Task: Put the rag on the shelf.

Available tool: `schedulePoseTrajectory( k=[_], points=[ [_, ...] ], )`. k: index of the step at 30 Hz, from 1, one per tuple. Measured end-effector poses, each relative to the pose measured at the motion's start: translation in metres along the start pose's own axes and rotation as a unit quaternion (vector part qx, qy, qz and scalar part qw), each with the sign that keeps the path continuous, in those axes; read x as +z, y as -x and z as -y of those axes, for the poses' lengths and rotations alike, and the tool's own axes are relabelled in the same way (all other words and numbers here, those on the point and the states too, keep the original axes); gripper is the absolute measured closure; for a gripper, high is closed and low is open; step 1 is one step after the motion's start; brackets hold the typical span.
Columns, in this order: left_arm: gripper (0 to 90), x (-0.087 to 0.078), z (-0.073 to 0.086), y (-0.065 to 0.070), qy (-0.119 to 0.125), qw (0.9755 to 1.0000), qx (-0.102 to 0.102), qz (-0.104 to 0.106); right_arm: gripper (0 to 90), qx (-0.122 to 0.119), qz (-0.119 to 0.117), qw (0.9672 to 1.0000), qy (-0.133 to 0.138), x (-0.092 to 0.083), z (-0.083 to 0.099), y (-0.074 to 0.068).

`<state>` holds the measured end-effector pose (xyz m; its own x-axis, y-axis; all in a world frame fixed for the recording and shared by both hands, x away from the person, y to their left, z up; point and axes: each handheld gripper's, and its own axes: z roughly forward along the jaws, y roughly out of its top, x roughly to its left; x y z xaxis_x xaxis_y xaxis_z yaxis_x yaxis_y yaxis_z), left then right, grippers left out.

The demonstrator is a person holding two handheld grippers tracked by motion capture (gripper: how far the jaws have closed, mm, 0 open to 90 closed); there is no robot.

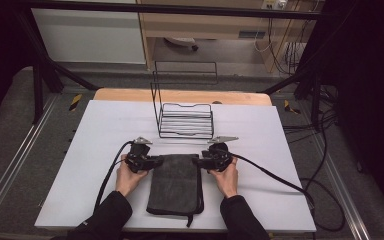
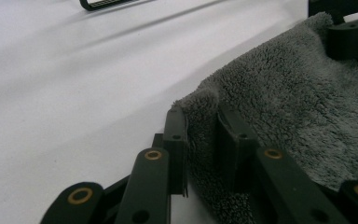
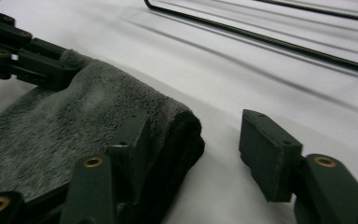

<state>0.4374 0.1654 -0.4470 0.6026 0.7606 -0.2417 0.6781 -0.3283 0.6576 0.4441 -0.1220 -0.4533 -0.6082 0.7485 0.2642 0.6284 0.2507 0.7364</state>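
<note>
Lying between both grippers, towel (image 1: 176,182) corners.

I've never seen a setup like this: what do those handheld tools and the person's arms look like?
Each hand grips a black tool: left tool, right tool. Each has two flat-padded black jaws on linked bars with brass-coloured pivots, a grey three-cornered plate on top, and a thick black cable trailing off. The person wears black long sleeves.
</note>
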Motion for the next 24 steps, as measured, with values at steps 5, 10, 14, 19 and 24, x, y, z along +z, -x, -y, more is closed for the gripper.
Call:
schedulePoseTrajectory(
  k=[5,10,14,19,24],
  points=[
    [73.9,0.0001,0.0005,-0.0001,0.002,1.0,0.002,0.0,57.2,-0.002,-0.019,0.9998,-0.006,0.0044,0.0006,0.0014],
    [73.9,0.0002,0.0004,-0.0001,0.003,1.0,0.002,0.0,63.8,0.007,-0.036,0.9993,-0.01,0.0069,0.001,0.0016],
    [73.9,0.0002,0.0005,-0.0007,0.003,1.0,0.002,0.002,67.7,0.015,-0.043,0.9989,-0.015,0.0075,0.0005,0.0022],
    [74.1,0.0001,0.0004,-0.0008,0.003,1.0,0.003,0.003,75.1,0.033,-0.054,0.9976,-0.027,0.0073,-0.0005,0.0023],
    [76.8,-0.0005,0.0,-0.0014,0.003,0.9999,-0.005,0.008,79.1,0.04,-0.055,0.9973,-0.029,0.0061,-0.0013,0.0025]
  ],
)
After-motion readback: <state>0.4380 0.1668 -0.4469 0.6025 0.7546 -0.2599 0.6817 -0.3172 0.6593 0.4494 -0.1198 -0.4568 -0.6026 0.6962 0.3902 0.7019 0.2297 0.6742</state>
